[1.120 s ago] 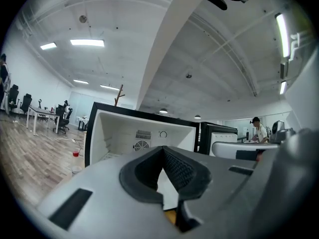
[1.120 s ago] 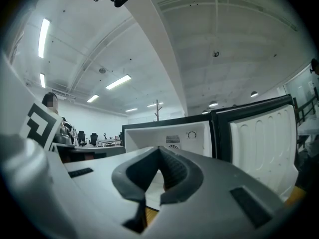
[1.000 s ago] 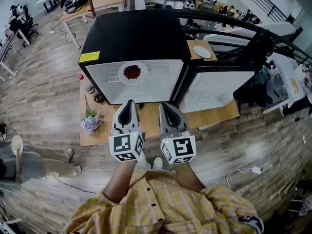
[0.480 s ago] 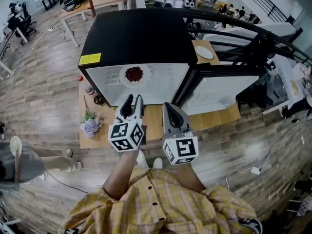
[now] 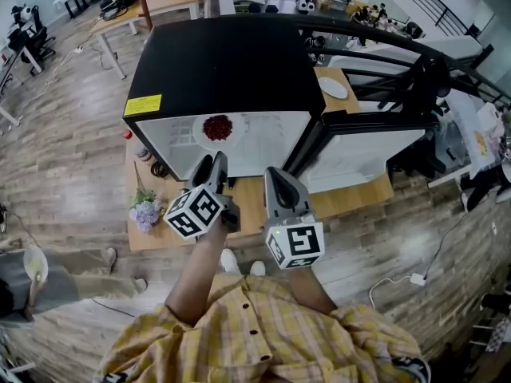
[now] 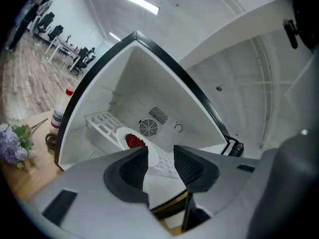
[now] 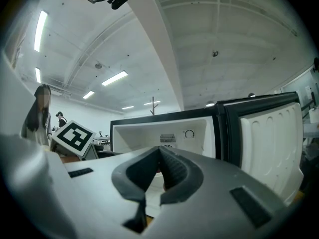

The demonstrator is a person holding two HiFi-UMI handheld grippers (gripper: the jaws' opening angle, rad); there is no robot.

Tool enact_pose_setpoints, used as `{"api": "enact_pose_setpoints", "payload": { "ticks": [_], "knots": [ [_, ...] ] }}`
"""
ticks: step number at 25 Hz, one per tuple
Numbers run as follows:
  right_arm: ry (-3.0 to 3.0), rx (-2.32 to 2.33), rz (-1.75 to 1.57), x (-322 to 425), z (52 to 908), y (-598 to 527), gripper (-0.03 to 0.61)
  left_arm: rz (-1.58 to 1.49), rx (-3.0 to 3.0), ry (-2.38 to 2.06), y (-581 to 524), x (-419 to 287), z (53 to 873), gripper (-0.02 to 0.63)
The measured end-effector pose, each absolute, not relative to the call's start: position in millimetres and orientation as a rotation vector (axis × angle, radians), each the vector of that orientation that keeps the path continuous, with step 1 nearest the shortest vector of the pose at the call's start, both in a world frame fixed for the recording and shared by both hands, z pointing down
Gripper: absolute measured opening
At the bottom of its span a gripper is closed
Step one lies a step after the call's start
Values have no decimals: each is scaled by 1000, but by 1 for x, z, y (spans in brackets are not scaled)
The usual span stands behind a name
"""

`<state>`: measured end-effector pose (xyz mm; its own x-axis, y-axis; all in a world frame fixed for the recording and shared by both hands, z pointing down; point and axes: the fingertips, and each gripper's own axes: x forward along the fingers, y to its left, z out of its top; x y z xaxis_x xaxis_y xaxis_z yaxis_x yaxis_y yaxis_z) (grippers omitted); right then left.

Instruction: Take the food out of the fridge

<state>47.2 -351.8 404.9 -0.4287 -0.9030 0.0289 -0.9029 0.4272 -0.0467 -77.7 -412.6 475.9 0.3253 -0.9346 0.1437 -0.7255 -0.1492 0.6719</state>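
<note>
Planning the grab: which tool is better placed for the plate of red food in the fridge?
Left: the left tool, jaws just opening with nothing between them, faces the plate; the right tool is shut.

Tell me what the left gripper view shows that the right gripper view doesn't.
Only the left gripper view: the plate of red food on the shelf, the purple flowers, and the left gripper, whose jaws have just been opening with nothing between them. Only the right gripper view: the open door and the right gripper, jaws together, which cover the plate's spot. Both: the fridge interior and its rear vent.
</note>
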Motion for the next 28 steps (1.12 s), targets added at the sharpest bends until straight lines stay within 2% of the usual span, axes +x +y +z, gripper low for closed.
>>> {"api": "enact_pose_setpoints", "payload": {
  "ticks": [10, 28],
  "knots": [
    [2656, -1686, -98, 47, 411, -366, 6, -712, 1536, -1247, -436, -98, 524, 152],
    [2664, -1703, -120, 49, 418, -376, 6, -864, 1263, -1100, -476, -92, 564, 143]
  ]
}}
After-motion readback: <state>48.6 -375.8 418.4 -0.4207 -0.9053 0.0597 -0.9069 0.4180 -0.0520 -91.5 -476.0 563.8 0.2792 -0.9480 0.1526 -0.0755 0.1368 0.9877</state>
